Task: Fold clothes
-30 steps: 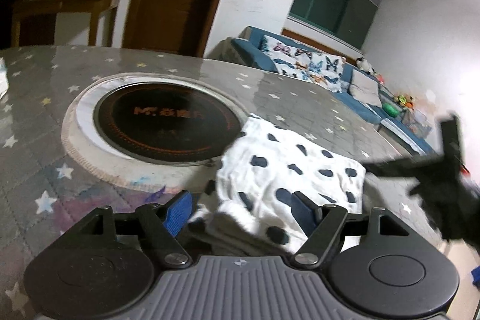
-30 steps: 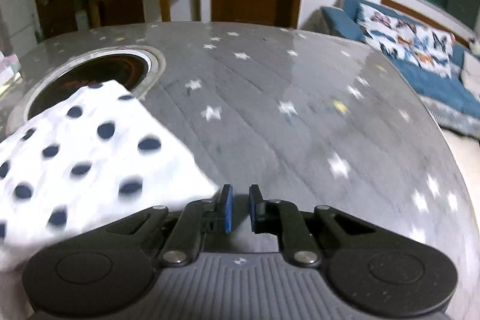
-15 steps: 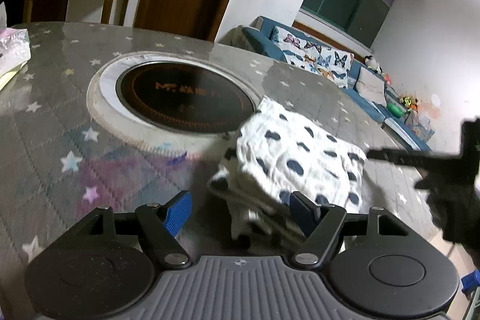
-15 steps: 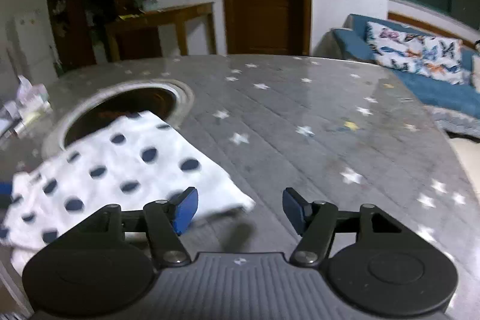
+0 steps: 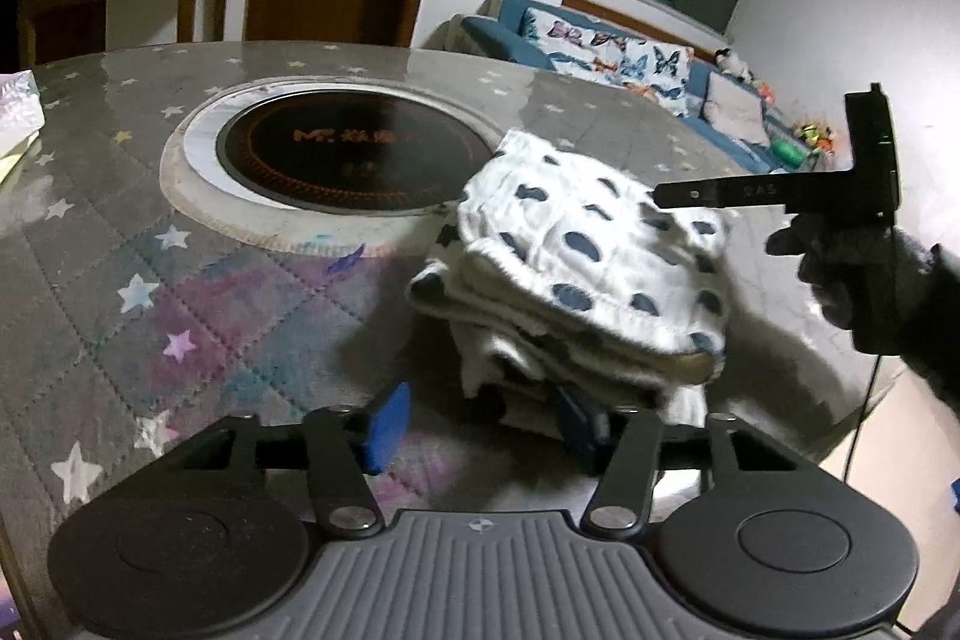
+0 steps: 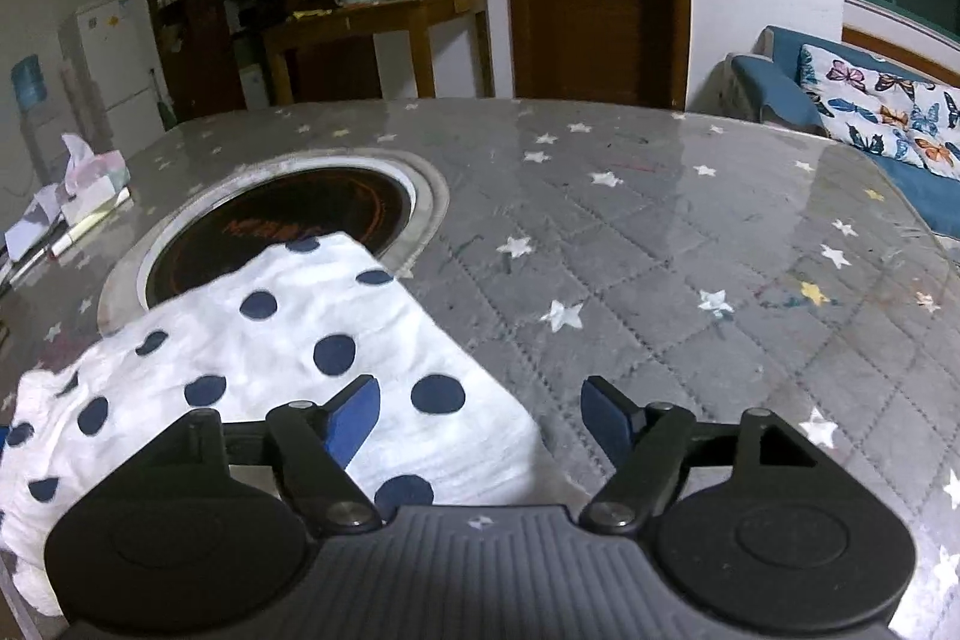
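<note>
A white garment with dark blue dots (image 5: pixel 576 274) lies folded in a thick stack on the grey star-patterned table; it also shows in the right wrist view (image 6: pixel 252 358). My left gripper (image 5: pixel 486 427) is open and empty, just in front of the stack's near edge. My right gripper (image 6: pixel 483 415) is open and empty, above the garment's right corner. The right gripper also shows in the left wrist view (image 5: pixel 780 193), held in a hand to the right of the stack.
A round black cooktop (image 5: pixel 354 160) is set into the table behind the garment. A tissue pack (image 6: pixel 96 172) and papers lie at the table's left. The table edge (image 5: pixel 852 400) is close on the right. A blue sofa (image 6: pixel 870 118) stands beyond.
My right gripper has opened and let go of the garment, then drawn back. My left gripper has pulled back from the stack, which now lies folded on the table.
</note>
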Demonstrator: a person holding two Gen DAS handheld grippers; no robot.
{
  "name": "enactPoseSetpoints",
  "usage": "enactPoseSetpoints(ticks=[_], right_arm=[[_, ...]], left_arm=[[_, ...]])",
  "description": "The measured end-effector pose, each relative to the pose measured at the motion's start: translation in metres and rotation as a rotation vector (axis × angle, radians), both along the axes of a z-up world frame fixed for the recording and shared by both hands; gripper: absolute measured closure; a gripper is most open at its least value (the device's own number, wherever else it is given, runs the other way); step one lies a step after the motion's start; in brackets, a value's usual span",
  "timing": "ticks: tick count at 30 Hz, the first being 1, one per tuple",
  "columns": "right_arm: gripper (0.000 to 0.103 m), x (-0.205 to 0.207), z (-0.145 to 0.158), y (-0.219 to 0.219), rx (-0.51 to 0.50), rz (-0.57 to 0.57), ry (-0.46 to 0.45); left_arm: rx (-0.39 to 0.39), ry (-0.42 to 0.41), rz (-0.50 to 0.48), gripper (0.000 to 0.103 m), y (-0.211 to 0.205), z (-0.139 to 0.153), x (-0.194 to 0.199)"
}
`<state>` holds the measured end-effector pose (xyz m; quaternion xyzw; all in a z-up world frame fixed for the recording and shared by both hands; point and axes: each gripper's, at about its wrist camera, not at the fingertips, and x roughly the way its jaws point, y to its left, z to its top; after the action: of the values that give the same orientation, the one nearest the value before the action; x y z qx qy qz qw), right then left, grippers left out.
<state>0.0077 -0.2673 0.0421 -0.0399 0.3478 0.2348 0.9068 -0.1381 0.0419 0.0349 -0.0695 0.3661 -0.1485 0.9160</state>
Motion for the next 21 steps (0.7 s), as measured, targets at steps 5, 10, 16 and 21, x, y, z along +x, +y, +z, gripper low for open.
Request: enactPoseSetpoints(ticks=[5,10,16,21], right_arm=[[0.027,-0.006,-0.008,-0.002,-0.011,-0.006,0.02],[0.024,-0.019,-0.012,-0.008,-0.023,-0.022,0.028],[0.022,-0.041,-0.014,-0.013,-0.016,-0.046,0.023],[0.02,-0.067,-0.015,-0.007,-0.013,-0.051,0.003]], left_arm=[[0.045,-0.021,-0.002,0.055,0.0,-0.001,0.011],[0.076,-0.048,0.026,0.057,0.007,0.0,0.032],[0.096,-0.066,0.06,0.06,0.017,0.001,0.072],[0.115,-0.063,0.072,0.061,0.022,0.002,0.103]])
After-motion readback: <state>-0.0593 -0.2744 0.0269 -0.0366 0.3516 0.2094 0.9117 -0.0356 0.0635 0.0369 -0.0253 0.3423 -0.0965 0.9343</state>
